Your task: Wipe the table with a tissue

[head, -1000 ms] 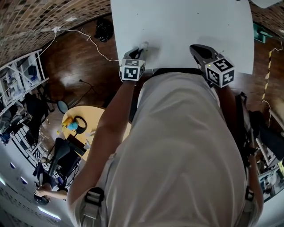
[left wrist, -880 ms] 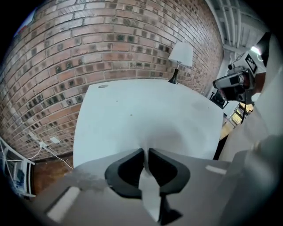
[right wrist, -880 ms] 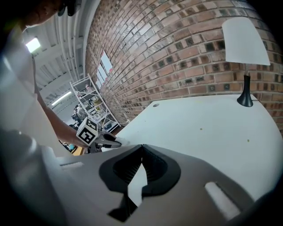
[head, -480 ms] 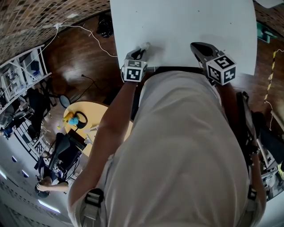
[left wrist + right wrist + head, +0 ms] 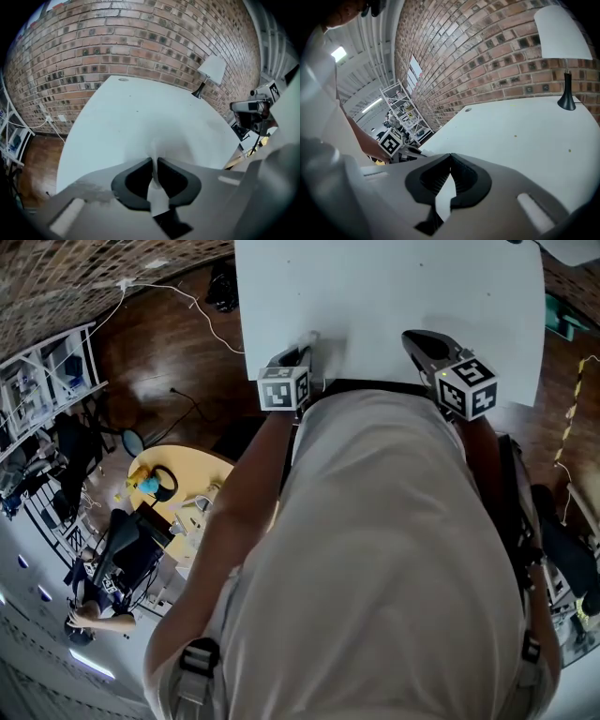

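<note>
The left tongs [image 5: 155, 162] are pinching the white tissue [image 5: 157, 199] tight. Its end is sticking out past the tips over the white table [image 5: 140, 117], close to the edge by the person. The right tongs [image 5: 449, 161] are sitting closed with nothing in them, over the same near edge and apart from the left ones. Farther back, a lamp [image 5: 563, 42] is standing on the table by the brick wall [image 5: 131, 42].

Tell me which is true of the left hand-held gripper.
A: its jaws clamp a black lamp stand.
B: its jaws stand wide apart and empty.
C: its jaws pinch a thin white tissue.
C: the left gripper view shows the left hand-held gripper with its jaws closed on the thin white tissue, with the white table beyond.
</note>
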Tool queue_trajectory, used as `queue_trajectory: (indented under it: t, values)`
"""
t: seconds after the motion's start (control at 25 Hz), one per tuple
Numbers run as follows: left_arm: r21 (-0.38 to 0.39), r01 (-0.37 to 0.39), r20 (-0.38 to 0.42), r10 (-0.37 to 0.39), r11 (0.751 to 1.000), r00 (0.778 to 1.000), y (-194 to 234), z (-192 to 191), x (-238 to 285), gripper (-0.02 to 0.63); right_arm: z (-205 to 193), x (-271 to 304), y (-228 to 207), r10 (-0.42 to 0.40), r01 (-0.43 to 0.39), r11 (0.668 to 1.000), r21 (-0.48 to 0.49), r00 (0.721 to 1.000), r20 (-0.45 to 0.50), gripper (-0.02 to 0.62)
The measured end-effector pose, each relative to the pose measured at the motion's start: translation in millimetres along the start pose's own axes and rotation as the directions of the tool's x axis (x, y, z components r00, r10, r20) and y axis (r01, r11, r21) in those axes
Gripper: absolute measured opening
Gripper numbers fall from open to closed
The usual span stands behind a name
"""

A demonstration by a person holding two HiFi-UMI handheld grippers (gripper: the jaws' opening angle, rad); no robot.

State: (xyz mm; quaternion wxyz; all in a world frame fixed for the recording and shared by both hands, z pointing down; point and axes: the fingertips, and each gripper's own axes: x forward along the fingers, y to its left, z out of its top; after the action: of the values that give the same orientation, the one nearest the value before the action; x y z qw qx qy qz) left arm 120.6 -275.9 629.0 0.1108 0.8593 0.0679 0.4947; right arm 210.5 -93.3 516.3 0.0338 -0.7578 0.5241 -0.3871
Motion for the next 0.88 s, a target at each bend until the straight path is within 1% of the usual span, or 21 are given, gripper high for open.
queue_trajectory:
  t: [0.08,0.12,0.16,0.2,0.24,0.28,0.36,0.44,0.52,0.6,0.72,0.88]
  values:
    - [0.048,0.057,-0.003,-0.057,0.997,0.998,-17.9,-1.9,4.1,0.036,-0.2,-1.4,-2.1,0.008,-0.008,1.000,-0.002,1.000,0.001,0.008]
    - [0.082,0.081,0.009,-0.082,0.993,0.997,-25.7,-1.7,5.7,0.037,0.4,-1.8,-3.1,0.014,-0.014,1.000,-0.004,1.000,0.002,0.008]
    - [0.111,0.087,0.030,-0.091,0.990,0.995,-29.9,1.3,5.0,0.037,1.9,-1.8,-4.1,0.021,-0.021,1.000,-0.005,1.000,0.005,0.008]
    - [0.125,0.075,0.056,-0.082,0.989,0.995,-29.4,6.4,2.4,0.038,4.3,-1.6,-5.4,0.029,-0.029,1.000,-0.004,1.000,0.010,0.008]
    - [0.122,0.047,0.084,-0.058,0.991,0.995,-24.6,12.0,-1.3,0.038,6.8,-1.6,-6.9,0.039,-0.039,0.999,0.000,0.999,0.016,0.008]
    - [0.105,0.010,0.108,-0.021,0.994,0.994,-16.1,16.6,-5.5,0.040,8.7,-2.2,-8.4,0.047,-0.047,0.999,0.007,0.999,0.023,0.008]
    - [0.043,-0.069,0.135,0.062,0.997,0.989,6.9,19.0,-14.1,0.040,9.6,-3.6,-11.0,0.058,-0.059,0.998,0.011,0.998,0.031,0.008]
    - [-0.020,-0.128,0.136,0.130,0.992,0.982,30.0,14.8,-22.3,0.040,9.4,-2.6,-12.1,0.066,-0.066,0.998,-0.001,0.997,0.035,0.008]
    - [-0.056,-0.163,0.128,0.169,0.985,0.977,44.5,9.6,-29.6,0.040,10.5,-1.5,-11.4,0.078,-0.078,0.997,-0.014,0.996,0.044,0.008]
    - [-0.080,-0.174,0.129,0.184,0.981,0.975,47.8,5.9,-35.5,0.041,11.7,-2.7,-10.8,0.088,-0.087,0.996,-0.022,0.995,0.053,0.008]
    - [-0.106,-0.163,0.142,0.177,0.981,0.974,41.3,6.3,-39.8,0.041,13.1,-4.5,-13.2,0.088,-0.087,0.996,-0.019,0.994,0.063,0.008]
    - [-0.089,-0.136,0.145,0.148,0.987,0.978,34.2,17.3,-34.3,0.042,13.8,-3.1,-14.3,0.082,-0.082,0.997,-0.005,0.994,0.066,0.008]
